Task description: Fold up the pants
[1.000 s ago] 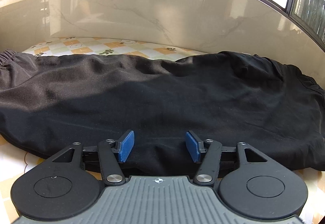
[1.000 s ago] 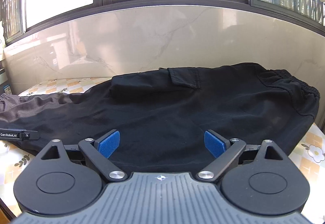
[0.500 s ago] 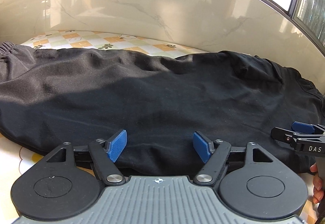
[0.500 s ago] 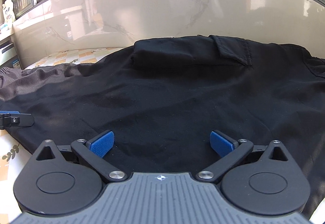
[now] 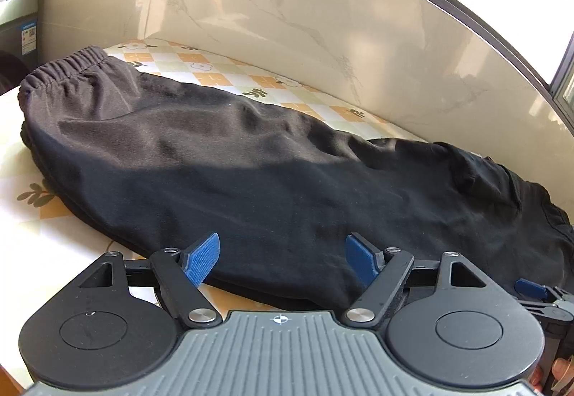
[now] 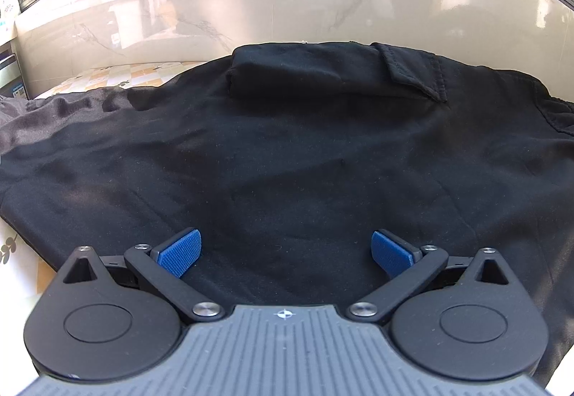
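We see the black pants (image 5: 272, 180) lying on the desk (image 5: 43, 238) with their long axis running left to right, straight ahead of both claws. Our left claw (image 5: 281, 254) and right claw (image 6: 285, 252) both stand wide and empty at the near edge; left is nearer the cuff (image 5: 61, 71), right nearer the cargo pocket (image 6: 412, 73).

Black pants (image 5: 272, 180) on an orange-checked, flowered cloth (image 5: 215, 73).

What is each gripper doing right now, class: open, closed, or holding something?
Left gripper: open, holding nothing, jaws spread over the near edge of the black pants.
Right gripper: open, holding nothing, above the pants.
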